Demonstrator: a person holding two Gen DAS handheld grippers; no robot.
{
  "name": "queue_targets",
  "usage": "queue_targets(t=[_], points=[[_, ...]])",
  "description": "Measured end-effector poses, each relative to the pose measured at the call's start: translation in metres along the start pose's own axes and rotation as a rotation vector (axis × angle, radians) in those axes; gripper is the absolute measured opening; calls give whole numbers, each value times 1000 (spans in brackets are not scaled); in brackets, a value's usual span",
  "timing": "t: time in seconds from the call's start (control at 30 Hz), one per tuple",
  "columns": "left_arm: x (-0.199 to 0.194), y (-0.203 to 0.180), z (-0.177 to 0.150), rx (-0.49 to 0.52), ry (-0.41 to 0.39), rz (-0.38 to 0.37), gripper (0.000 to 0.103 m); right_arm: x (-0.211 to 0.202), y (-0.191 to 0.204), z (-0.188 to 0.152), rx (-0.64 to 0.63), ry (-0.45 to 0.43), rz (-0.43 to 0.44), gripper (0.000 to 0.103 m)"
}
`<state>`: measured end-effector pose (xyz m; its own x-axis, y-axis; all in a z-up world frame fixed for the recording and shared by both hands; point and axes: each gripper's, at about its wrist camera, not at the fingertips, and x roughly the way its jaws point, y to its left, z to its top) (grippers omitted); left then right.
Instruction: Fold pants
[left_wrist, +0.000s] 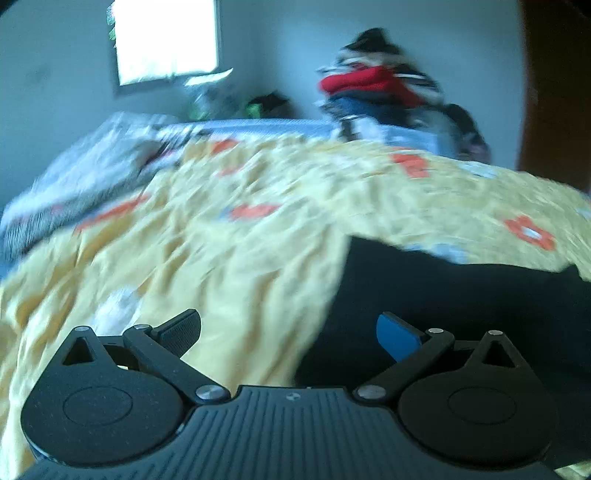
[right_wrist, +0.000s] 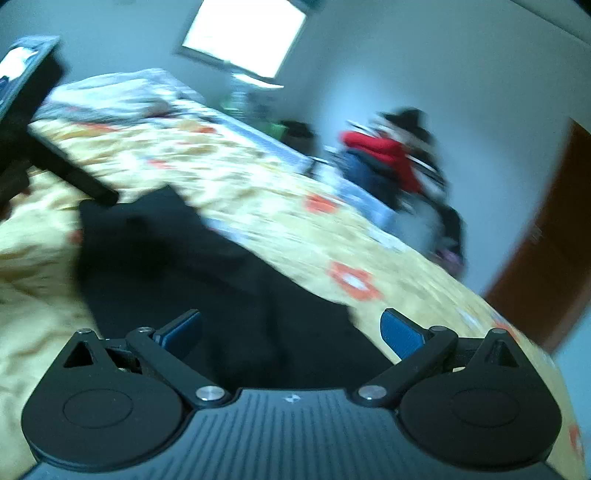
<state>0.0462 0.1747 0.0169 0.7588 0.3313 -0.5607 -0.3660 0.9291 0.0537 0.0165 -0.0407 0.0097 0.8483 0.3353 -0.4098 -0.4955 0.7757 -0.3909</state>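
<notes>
Seemingly both grippers' jaws gape — black pants (right_wrist: 177, 266) lie ahead, ungrasped.

pants (right_wrist: 177, 266): matt black cloth, soft, no sheen. bedspread (left_wrist: 229, 258): thin yellow printed cloth, heavily creased. left gripper (left_wrist: 290, 332): matt black plastic body with a ribbed top face, bright metal pivot pins; one fingertip pad is ribbed black, the other smooth blue. right gripper (right_wrist: 291, 330): same matt plastic and metal pins, both pads blue. door (right_wrist: 546, 251): brown wood, smooth
</notes>
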Motion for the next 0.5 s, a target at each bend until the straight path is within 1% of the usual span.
queue_targets(t=[0.07,0.13,0.2,0.27,0.33,0.4,0.43,0.47,0.5], points=[[7,21,-2,-68,52,-11,102,6,21,11,-65,-14,46,103],[12,37,-7,-116,92,-23,102,8,46,19,-135,-40,92,103],[16,51,-14,-157,115,-43,102,9,71,25,-215,-101,119,103],[18,59,-18,-197,127,-63,103,12,95,29,-310,-137,135,103],[20,65,-20,-233,135,-84,102,21,113,32,-387,-143,124,102],[19,70,-20,-256,127,-91,102,31,126,36,-422,-136,129,102],[21,70,-20,-266,127,-96,102,35,129,38,-424,-129,148,99],[20,72,-20,-281,126,-103,102,39,131,40,-423,-122,178,89],[19,76,-20,-301,123,-113,102,44,134,43,-417,-112,198,82]])
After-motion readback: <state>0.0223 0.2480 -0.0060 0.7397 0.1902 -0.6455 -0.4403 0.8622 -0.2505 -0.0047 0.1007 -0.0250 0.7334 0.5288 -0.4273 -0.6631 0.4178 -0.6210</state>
